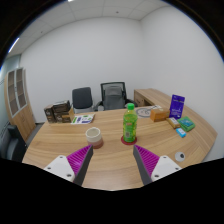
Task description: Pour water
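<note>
The gripper [112, 163] is held level above the near edge of the counter [110, 170], pointing across it toward the far wall. Its two fingers stand spread wide, released, with nothing between them; one purple pad [78, 157] shows on the left finger and one [151, 158] on the right.

Just ahead of the fingers, near the middle of the counter, stands one green bottle [130, 122], upright, with a yellow cap. One cup [94, 136] sits to the left of it, apart from it, a little nearer the gripper.

Toward the counter's right edge lie a blue upright box [177, 105], a small teal item [182, 130] and a brown box [159, 114]. At the far left corner sits a small heap of packages [62, 113]. Beyond the far edge stand two office chairs [113, 95], side by side. A wooden cabinet [18, 98] stands by the left wall.
</note>
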A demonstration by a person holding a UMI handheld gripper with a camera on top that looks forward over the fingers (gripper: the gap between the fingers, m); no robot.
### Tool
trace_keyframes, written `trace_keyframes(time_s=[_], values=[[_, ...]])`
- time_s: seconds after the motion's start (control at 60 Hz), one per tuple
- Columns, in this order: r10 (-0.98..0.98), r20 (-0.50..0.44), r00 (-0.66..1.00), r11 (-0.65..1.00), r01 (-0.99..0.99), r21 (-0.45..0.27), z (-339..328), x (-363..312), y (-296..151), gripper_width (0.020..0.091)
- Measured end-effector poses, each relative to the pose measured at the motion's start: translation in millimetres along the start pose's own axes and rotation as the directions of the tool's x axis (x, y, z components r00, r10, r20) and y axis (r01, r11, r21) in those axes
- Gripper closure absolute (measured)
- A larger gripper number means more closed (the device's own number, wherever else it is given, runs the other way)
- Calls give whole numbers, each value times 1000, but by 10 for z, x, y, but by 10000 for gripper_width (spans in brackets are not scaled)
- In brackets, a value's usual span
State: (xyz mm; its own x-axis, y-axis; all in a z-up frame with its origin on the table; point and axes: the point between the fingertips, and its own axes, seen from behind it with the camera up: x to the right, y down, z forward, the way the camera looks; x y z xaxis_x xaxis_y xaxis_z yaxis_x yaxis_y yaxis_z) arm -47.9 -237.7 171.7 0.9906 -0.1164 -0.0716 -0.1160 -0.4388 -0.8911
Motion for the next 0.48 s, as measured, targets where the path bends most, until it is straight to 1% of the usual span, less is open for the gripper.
trace_keyframes(time_s=[0.067, 0.133, 0.217, 0.317, 0.483], values=[[-32, 23, 999, 999, 32, 15, -233, -127, -84, 275], [-68, 21, 997, 997, 68, 26, -412, -198, -171, 261], [-92, 38, 995, 994, 90, 57, -586, -315, -286, 262], [-91, 36, 995, 992, 88, 92, -745, -345, -438, 265], [-87, 29, 996, 989, 83, 119, -886, -367, -572, 272]])
